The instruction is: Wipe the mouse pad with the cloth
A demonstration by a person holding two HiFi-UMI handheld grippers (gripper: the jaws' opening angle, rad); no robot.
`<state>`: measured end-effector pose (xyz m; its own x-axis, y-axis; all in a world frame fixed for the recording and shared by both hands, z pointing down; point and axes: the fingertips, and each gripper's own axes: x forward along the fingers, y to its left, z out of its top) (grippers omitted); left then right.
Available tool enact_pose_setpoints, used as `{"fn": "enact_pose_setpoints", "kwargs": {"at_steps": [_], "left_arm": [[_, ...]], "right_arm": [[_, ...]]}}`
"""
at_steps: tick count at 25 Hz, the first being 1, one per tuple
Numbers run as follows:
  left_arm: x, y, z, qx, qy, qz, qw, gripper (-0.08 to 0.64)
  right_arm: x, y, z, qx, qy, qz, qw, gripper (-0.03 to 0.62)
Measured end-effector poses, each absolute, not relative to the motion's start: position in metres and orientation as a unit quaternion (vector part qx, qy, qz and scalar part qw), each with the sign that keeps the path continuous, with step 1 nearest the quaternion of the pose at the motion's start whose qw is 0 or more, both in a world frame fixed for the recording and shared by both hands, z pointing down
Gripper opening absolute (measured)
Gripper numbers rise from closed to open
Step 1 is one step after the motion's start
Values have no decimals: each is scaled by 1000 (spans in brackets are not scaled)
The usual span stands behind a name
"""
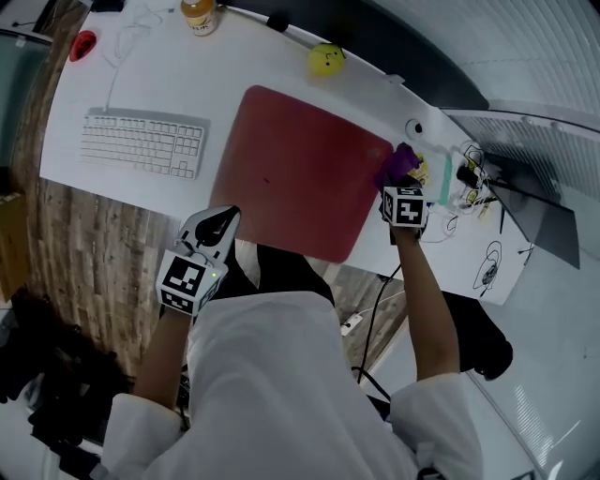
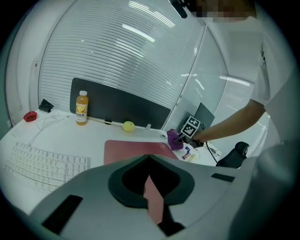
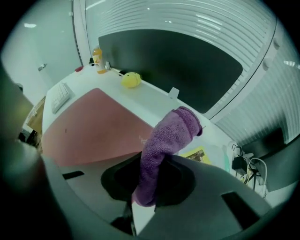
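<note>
The cloth (image 3: 168,140), judged soft and limp, is clamped by one end in the right hand-held gripper (image 3: 143,197) at the right edge of the mouse pad (image 1: 300,169). The left hand-held gripper (image 2: 150,187) is closed, empty.

A white desk (image 1: 141,84) runs across the upper part of the head view. On it, at the left, lies 1 white keyboard (image 1: 142,142), with a thin white cable (image 1: 120,58) curling away above it. A small red object (image 1: 82,43) sits in the upper left corner. 1 bottle of orange drink (image 1: 200,17) stands at the top edge, and a yellow ball (image 1: 325,59) rests right of it, near the desk's far rim. A dark panel (image 3: 178,56) stands behind the desk, with white slatted blinds (image 2: 117,51) above. A tangle of cables (image 1: 473,183) lies at the right. Wooden floor (image 1: 84,253) shows at the lower left.
</note>
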<state>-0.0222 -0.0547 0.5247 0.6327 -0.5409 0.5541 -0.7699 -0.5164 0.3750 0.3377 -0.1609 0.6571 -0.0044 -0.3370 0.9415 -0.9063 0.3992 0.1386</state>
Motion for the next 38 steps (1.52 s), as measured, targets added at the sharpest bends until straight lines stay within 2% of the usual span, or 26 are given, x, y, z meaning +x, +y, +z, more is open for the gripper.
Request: {"fn": "enact_pose_setpoints", "kwargs": {"at_steps": [8, 13, 38], "left_arm": [[-44, -51, 530, 830, -418, 183, 321, 17], [-58, -45, 535, 820, -431, 180, 331, 17], [-109, -37, 553, 810, -436, 173, 353, 17]], "right_arm": [[355, -187, 695, 459, -575, 267, 623, 72], [337, -195, 721, 424, -550, 280, 663, 72], [155, -216, 724, 392, -637, 279, 602, 72]]}}
